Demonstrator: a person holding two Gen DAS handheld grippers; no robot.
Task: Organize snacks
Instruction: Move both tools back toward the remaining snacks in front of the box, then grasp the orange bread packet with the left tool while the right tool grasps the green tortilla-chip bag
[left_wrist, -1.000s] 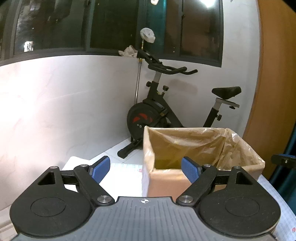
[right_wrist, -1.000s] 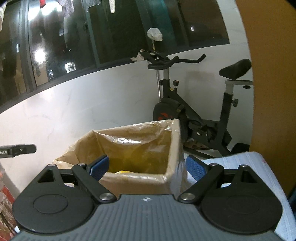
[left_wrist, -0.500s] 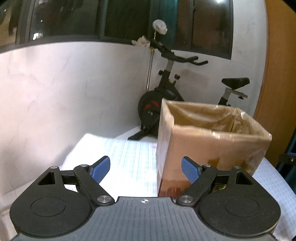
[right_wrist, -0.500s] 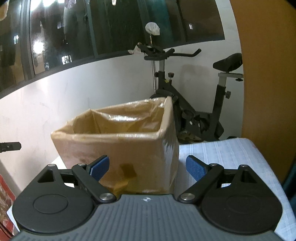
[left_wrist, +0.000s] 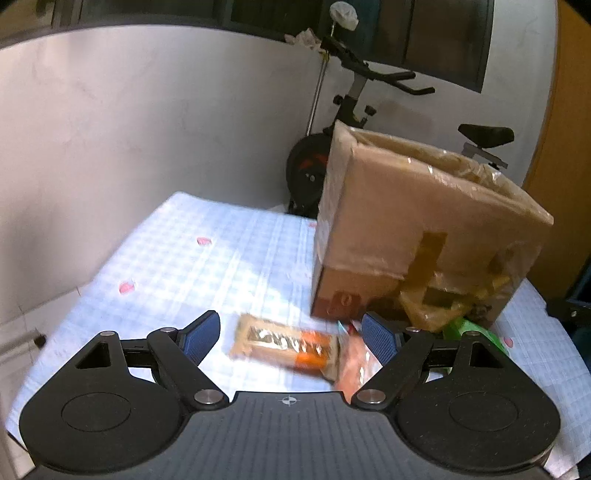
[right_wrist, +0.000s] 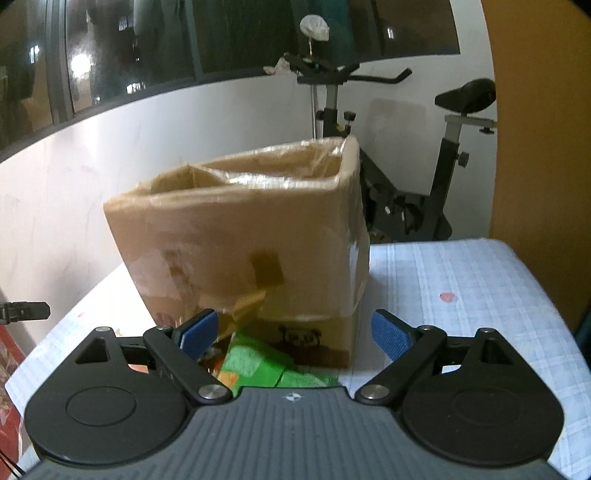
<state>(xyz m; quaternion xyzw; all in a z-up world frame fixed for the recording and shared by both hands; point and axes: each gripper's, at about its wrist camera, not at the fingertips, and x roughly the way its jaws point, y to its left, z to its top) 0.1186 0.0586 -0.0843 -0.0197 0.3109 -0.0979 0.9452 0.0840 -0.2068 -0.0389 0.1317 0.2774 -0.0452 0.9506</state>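
Hovering low over the checked tablecloth (left_wrist: 192, 258), left gripper (left_wrist: 290, 334) spread wide, nothing between its pads. Directly ahead of it, between the fingers: tan-and-orange snack bar (left_wrist: 284, 345), lying flat; an orange packet (left_wrist: 356, 363) just beside it toward the right finger. Beyond and right, the cardboard box (left_wrist: 413, 236), upright, plastic-lined. Right gripper (right_wrist: 295, 334) likewise agape and empty; green packet (right_wrist: 258, 363) just in front of it, against the box's base. Box contents not visible. Judgement: at least three snacks left to box, so the job is unfinished.
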